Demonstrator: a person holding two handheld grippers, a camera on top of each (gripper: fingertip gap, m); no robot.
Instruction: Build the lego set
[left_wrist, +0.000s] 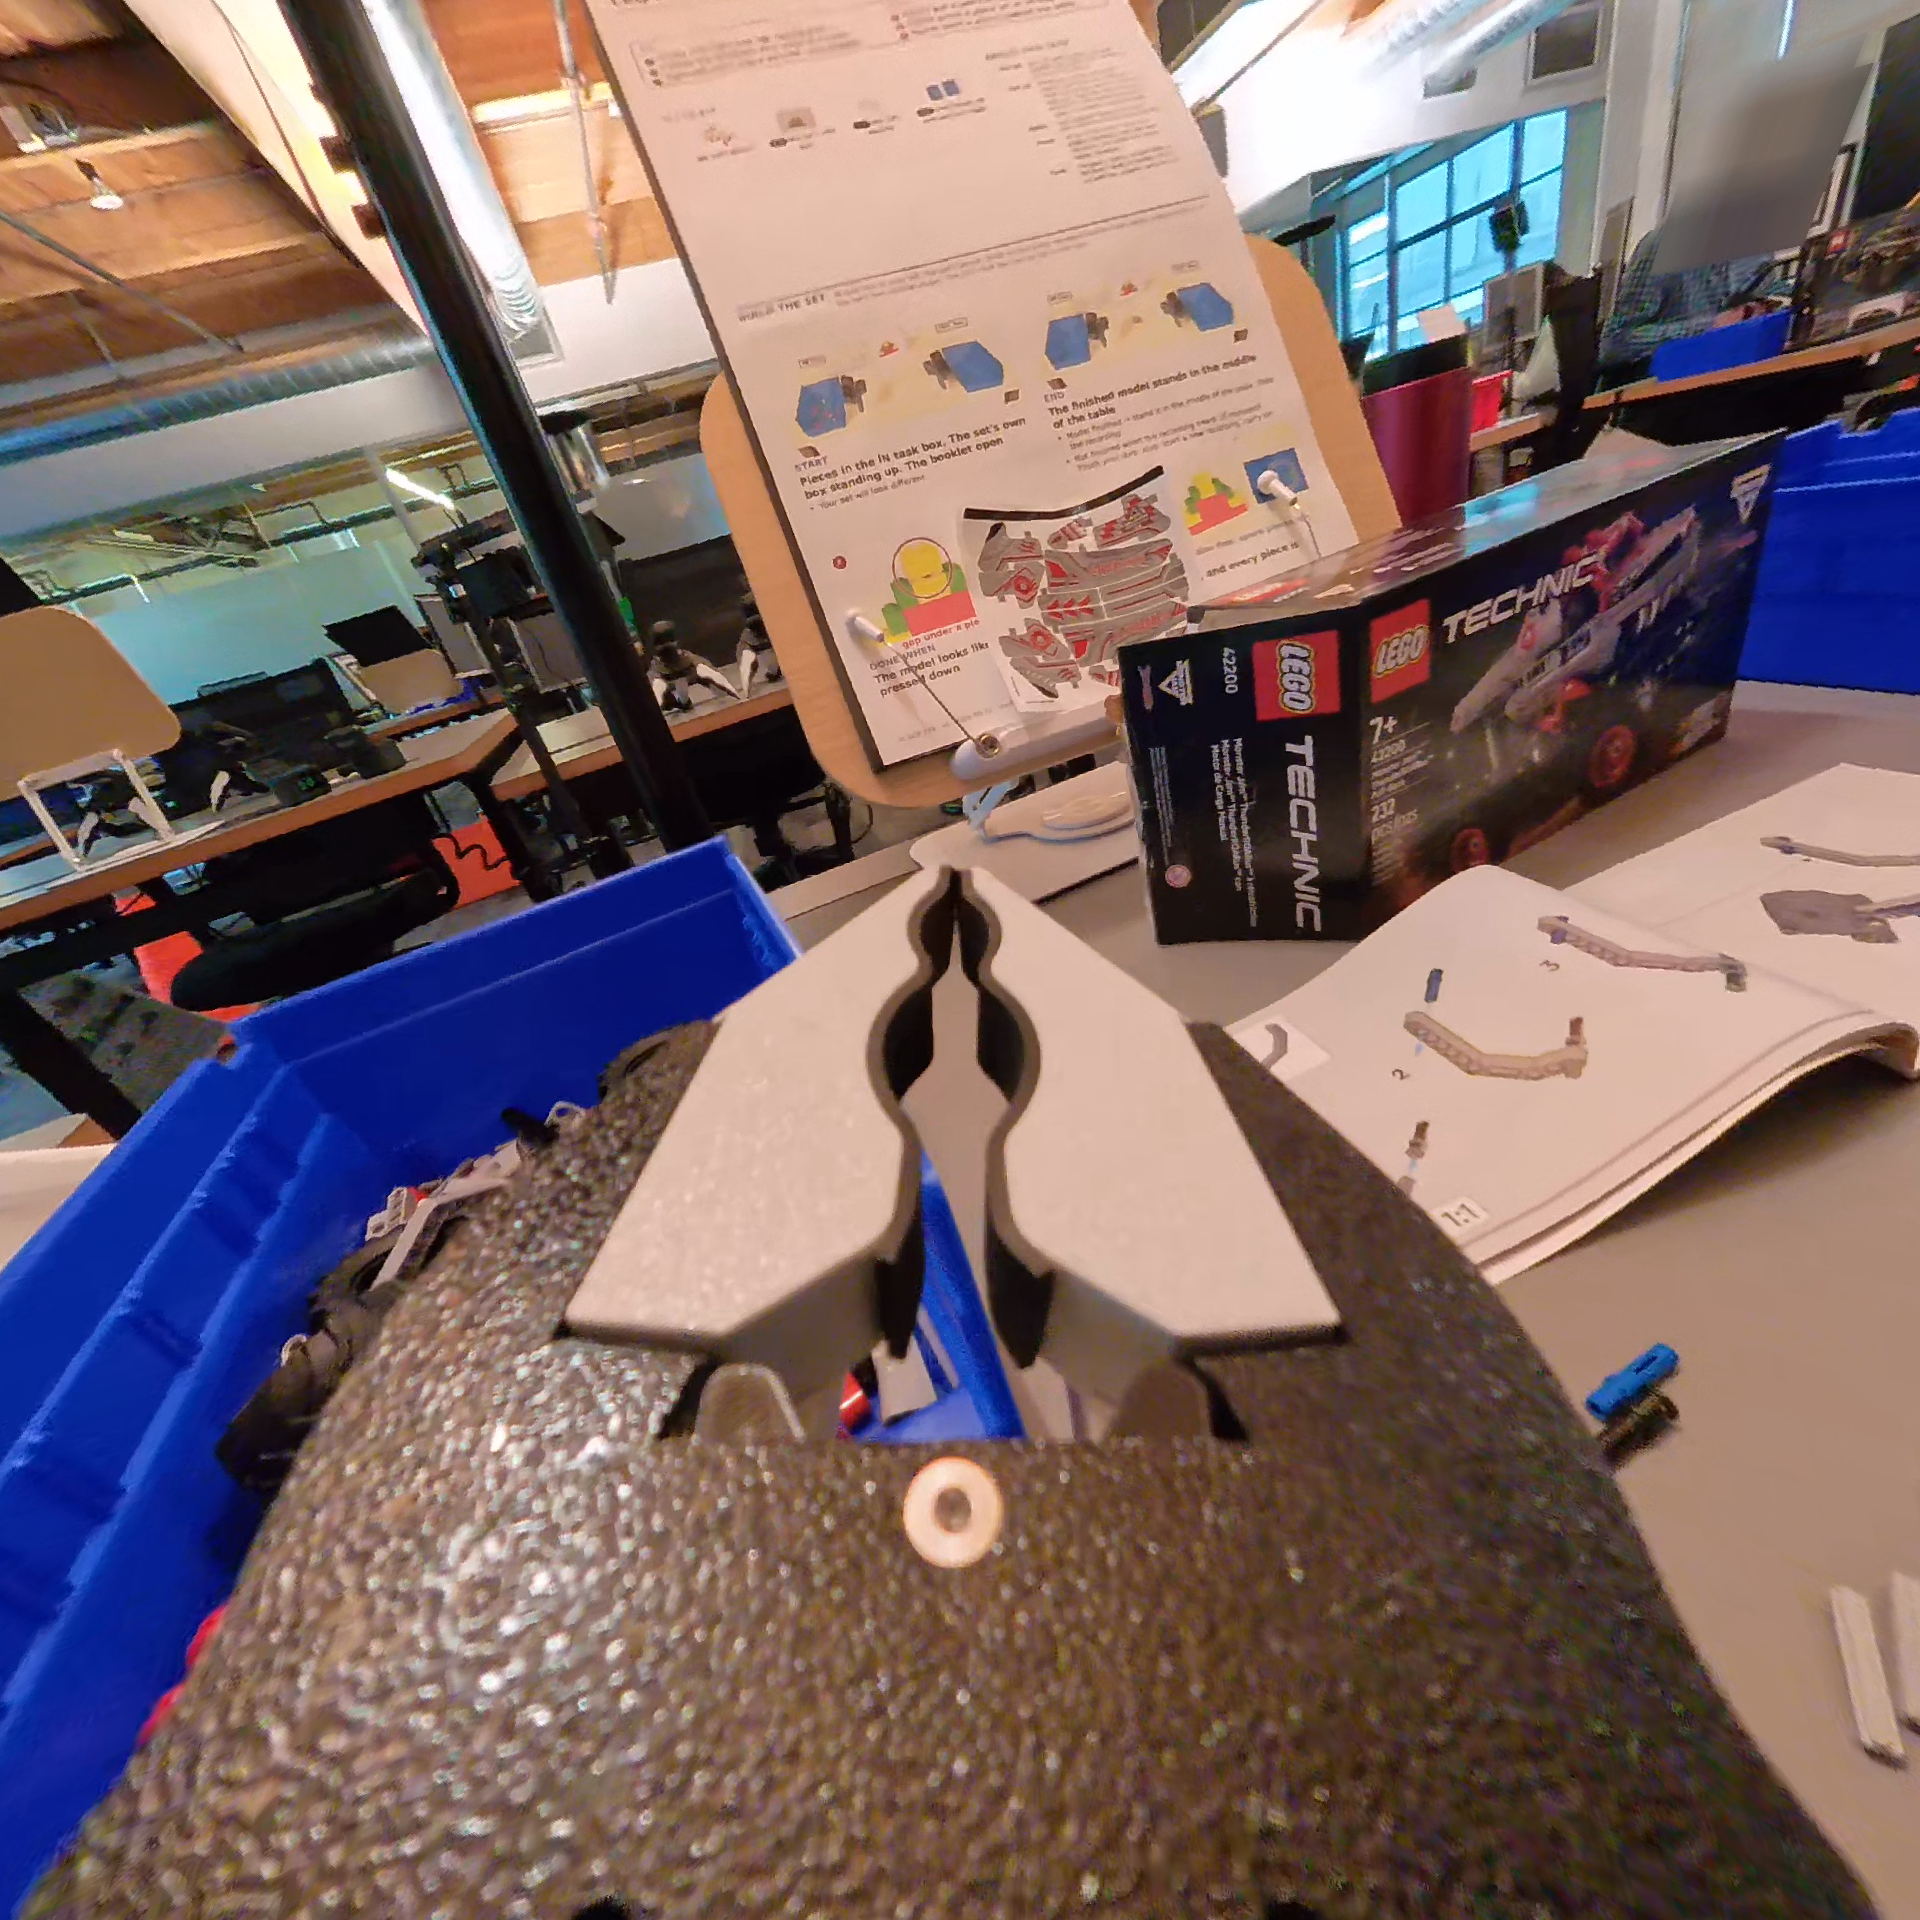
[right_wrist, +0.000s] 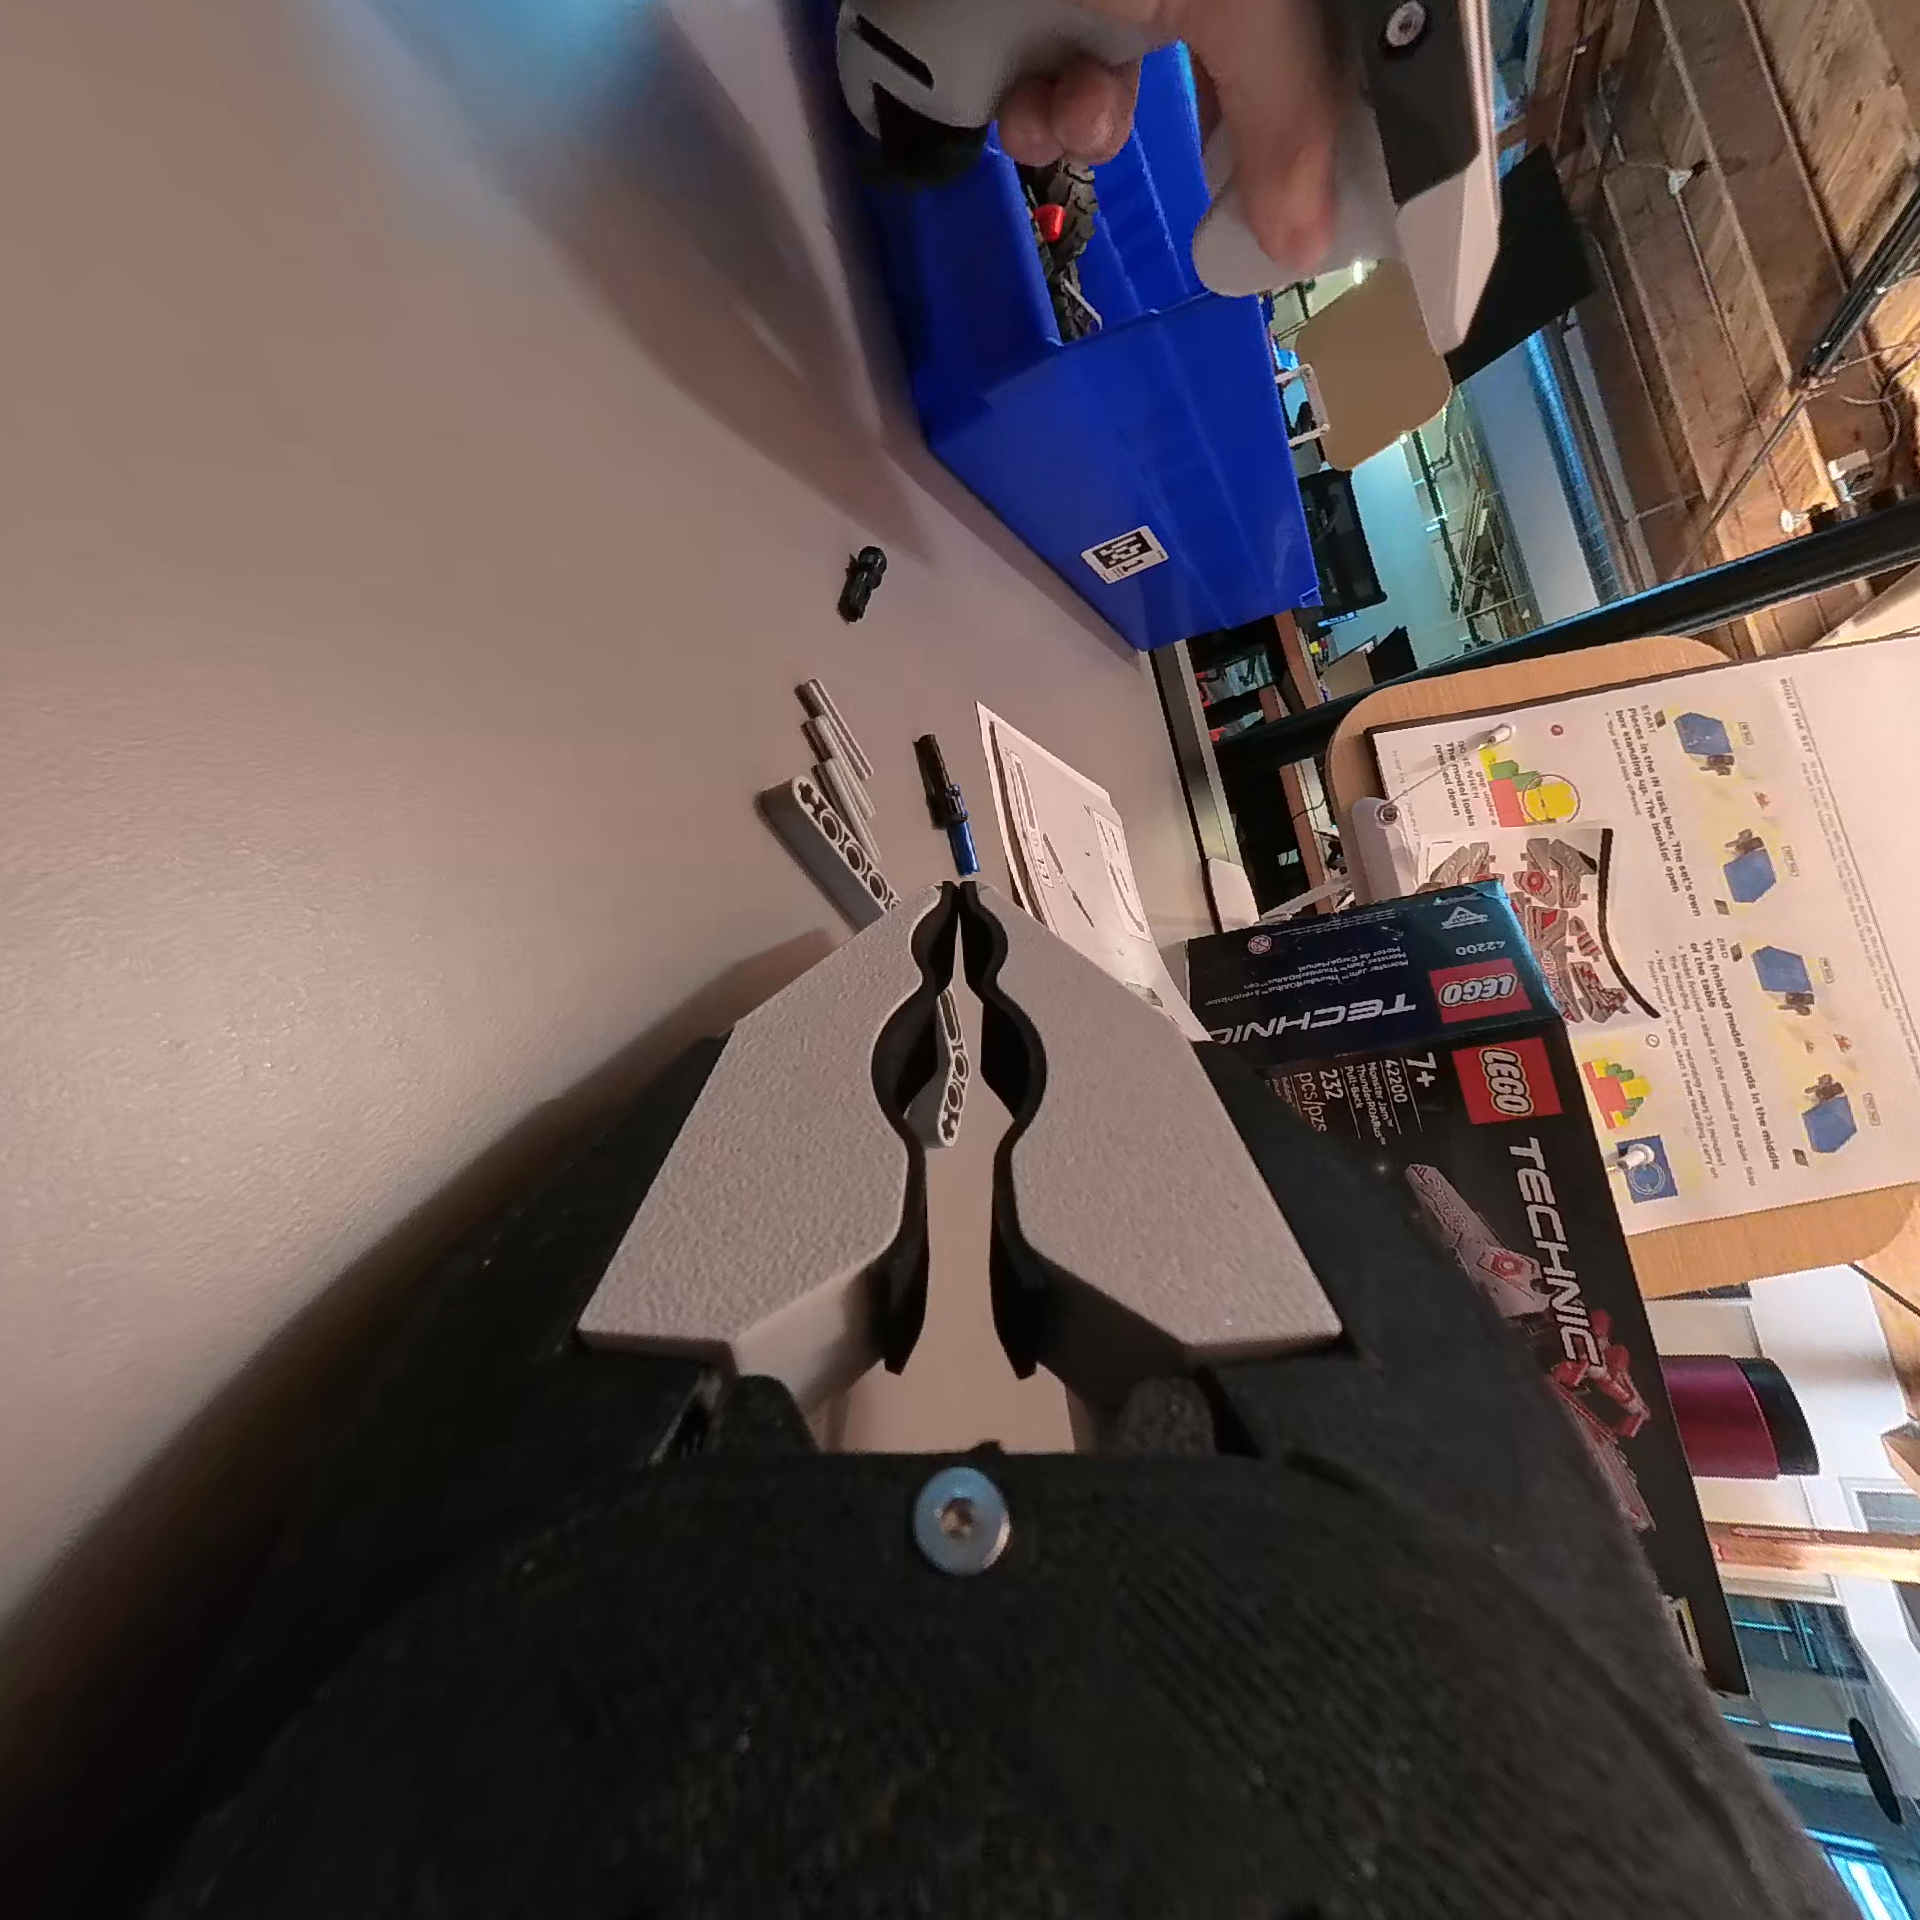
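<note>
Left tool (left_wrist: 954, 883): it's hovering over the blue bin's rim, fingers pressed together at the tips, pinching nothing I can see.
Blue bin (left_wrist: 499, 997): one right under that tool, holding loose lego pieces (left_wrist: 436, 1216); the tool body is covering most of them, so I'm not counting. A second blue bin (left_wrist: 1839, 561) is getting cut off behind the set's box.
Instruction sheet (left_wrist: 997, 395): one, clipped up on a wooden board at the back of the desk (left_wrist: 1714, 1351).
Lego box (left_wrist: 1455, 727): one, standing near the middle of the desk.
Booklet (left_wrist: 1558, 1049): one, lying open just in front of the box, far page running out of frame.
Loose pins: one blue pin (left_wrist: 1631, 1374) touching one black pin (left_wrist: 1636, 1421); another black pin (right_wrist: 861, 580) is sitting apart, nearer the bin.
Grey bits: one long grey beam (right_wrist: 831, 842), partly hidden by the right tool, plus about three short grey axles (right_wrist: 836, 727), hard to separate.
Right tool (right_wrist: 958, 888): tilted sideways, tips closed together and holding nothing.
</note>
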